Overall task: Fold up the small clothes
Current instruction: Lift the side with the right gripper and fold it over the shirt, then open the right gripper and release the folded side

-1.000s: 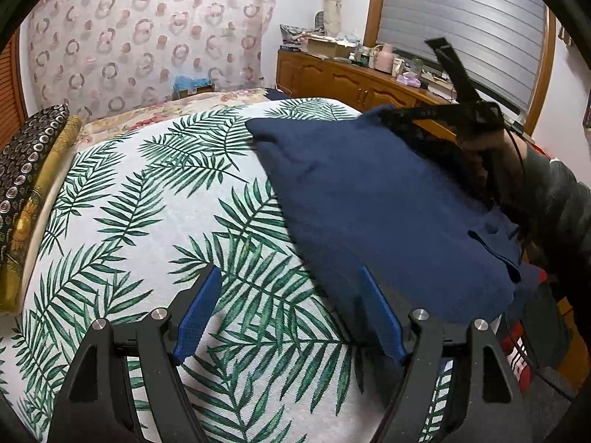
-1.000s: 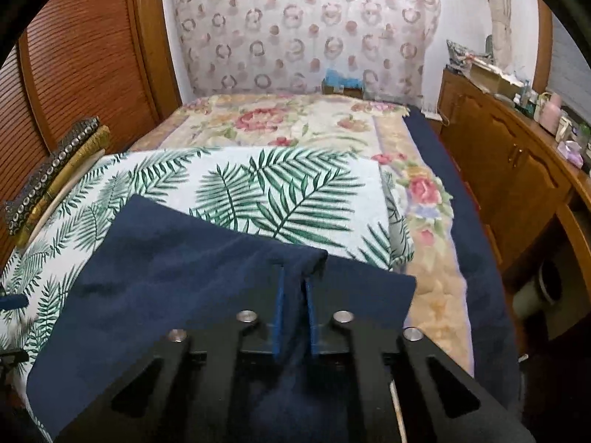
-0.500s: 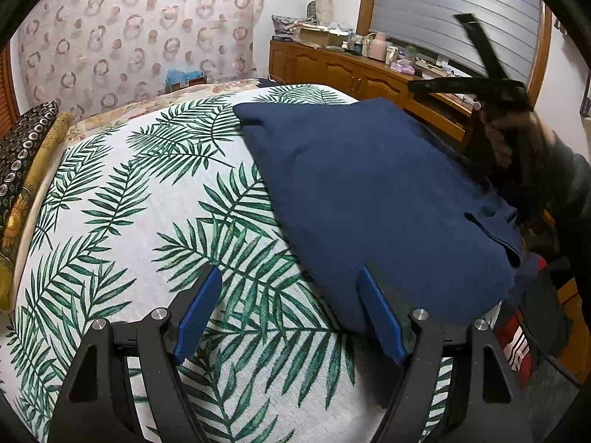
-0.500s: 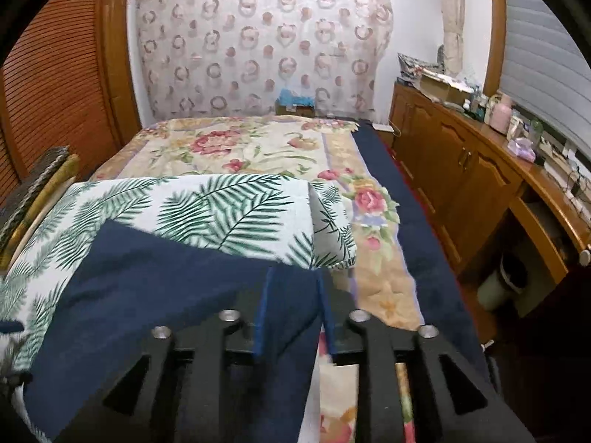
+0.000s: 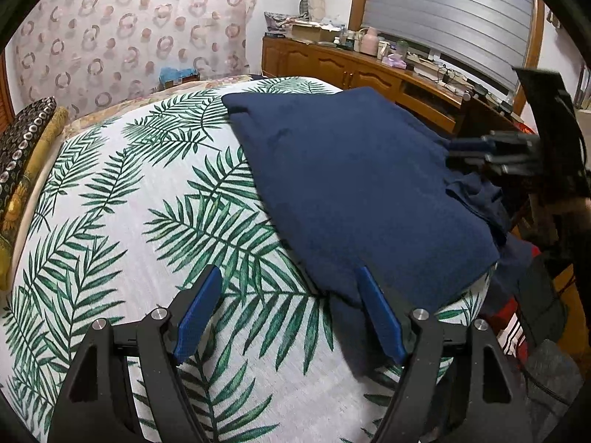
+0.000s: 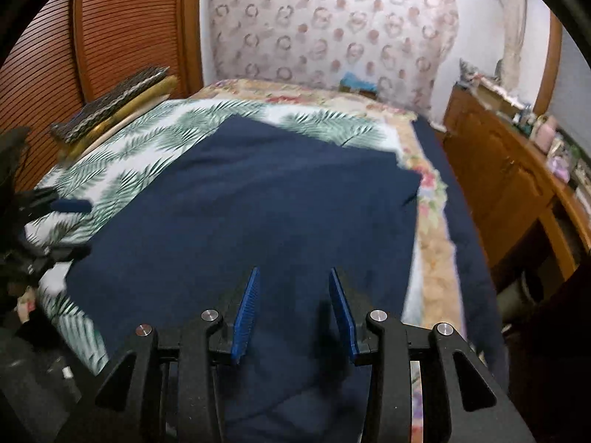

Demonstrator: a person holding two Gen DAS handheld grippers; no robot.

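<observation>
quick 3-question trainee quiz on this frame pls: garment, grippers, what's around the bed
1. True or false: the left gripper has its pads pressed on the navy garment.
2. What does the navy garment lie on? A) a bare wooden floor B) a palm-leaf print cover on the bed C) the wooden cabinet
3. Fill in: the right gripper hangs over the garment with its jaws ____ and nothing pinched between the pads.

Key
1. False: its jaws stand wide, over the cover at the garment's near edge, with nothing gripped.
2. B
3. Opening
</observation>
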